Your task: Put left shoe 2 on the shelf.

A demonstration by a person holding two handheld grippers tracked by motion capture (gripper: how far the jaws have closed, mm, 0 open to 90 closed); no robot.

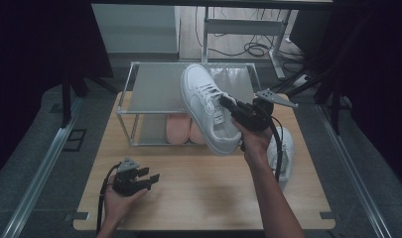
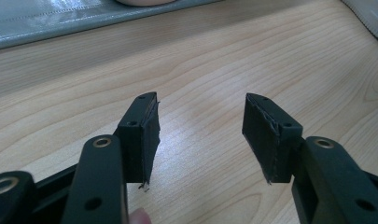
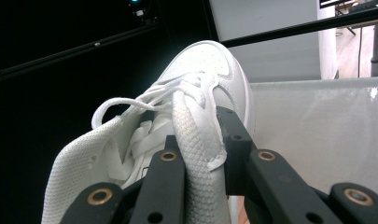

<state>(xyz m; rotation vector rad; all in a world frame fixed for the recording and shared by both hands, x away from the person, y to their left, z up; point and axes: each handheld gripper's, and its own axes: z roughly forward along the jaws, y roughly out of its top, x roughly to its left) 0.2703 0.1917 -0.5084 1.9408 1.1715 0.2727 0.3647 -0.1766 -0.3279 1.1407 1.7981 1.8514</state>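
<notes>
A metal shoe rack (image 1: 134, 106) stands at the far edge of the wooden table (image 1: 198, 198), its lower shelf already holding a pair of pink slippers (image 1: 181, 130), its top shelf bare. One white sneaker (image 1: 208, 109) hangs in the air over the rack's right end, pinched by its collar in the right gripper (image 1: 227, 103), whose jaws are closed on it; it is not yet set down. Its mate (image 1: 284, 151) lies on the table at right, still to be shelved. The left gripper (image 1: 150, 179) rests low, jaws wide apart and empty.
</notes>
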